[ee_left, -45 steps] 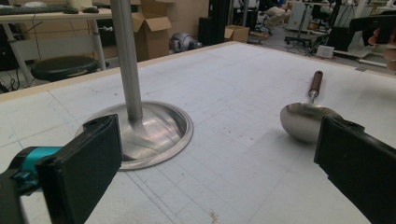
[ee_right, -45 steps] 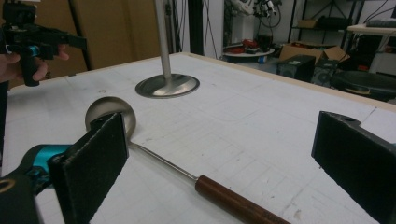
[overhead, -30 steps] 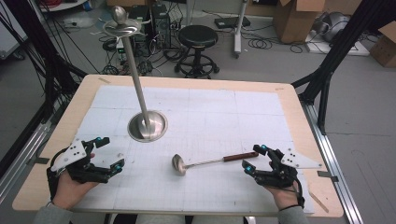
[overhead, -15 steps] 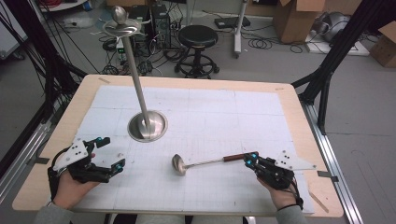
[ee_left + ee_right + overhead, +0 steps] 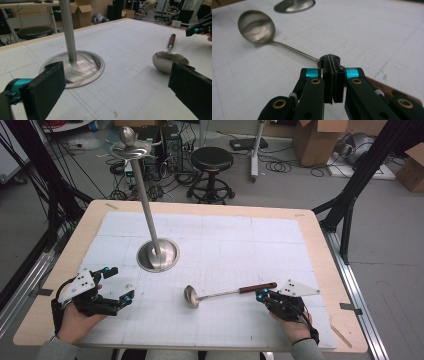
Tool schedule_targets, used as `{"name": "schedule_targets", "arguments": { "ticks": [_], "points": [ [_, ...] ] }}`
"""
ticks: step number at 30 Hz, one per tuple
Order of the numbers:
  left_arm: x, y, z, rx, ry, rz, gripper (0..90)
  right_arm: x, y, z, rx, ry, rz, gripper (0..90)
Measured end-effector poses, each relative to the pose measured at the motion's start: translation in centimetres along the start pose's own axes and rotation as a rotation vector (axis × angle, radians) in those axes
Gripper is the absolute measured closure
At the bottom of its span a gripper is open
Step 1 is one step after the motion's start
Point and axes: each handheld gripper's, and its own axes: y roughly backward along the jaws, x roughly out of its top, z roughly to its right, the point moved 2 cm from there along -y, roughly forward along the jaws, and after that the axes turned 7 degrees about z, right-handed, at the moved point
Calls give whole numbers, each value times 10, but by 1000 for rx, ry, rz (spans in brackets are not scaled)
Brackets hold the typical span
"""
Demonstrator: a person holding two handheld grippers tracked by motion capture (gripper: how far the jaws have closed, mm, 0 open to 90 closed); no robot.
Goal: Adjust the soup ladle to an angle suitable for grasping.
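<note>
Ladle [image 5: 191, 295]: lying on table [image 5: 280, 240], brown handle beside right gripper [image 5: 261, 294], jaws pressed together, holding nothing. Left gripper [image 5: 121, 286]: jaws wide apart, empty. Metal stand [image 5: 157, 254] behind.

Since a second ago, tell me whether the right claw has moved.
Yes. The right claw has slid left, closing up to the ladle handle's end, and its jaws have shut.

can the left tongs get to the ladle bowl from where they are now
Probably yes: the left tongs are open, and bare mat lies between them and the ladle bowl; the metal stand sits off to the side.
</note>
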Motion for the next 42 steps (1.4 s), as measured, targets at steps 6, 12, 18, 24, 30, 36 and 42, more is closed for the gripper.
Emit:
{"name": "schedule_targets", "arguments": {
  "ticks": [6,12,18,24,30,36,42],
  "points": [
    [-1,-1,0,2,-6,-9,17,-3,-10,3,-13,-1,-68,900],
    [-1,-1,0,0,-6,-13,17,-7,-15,7,-33,-8,-109,900],
    [-1,-1,1,-6,-6,-9,17,-8,-17,10,-47,-18,-137,900],
    [-1,-1,1,-6,-8,-12,17,-8,-23,9,-48,-7,-192,900],
    [-1,-1,1,-4,-8,-12,17,-9,-25,11,-65,-3,-212,900],
    [-1,-1,1,-4,-10,-13,17,-7,-28,13,-75,13,-220,900],
    [-2,-2,1,-5,-13,-19,17,-6,-31,15,-81,21,-222,900]
  ]
}}
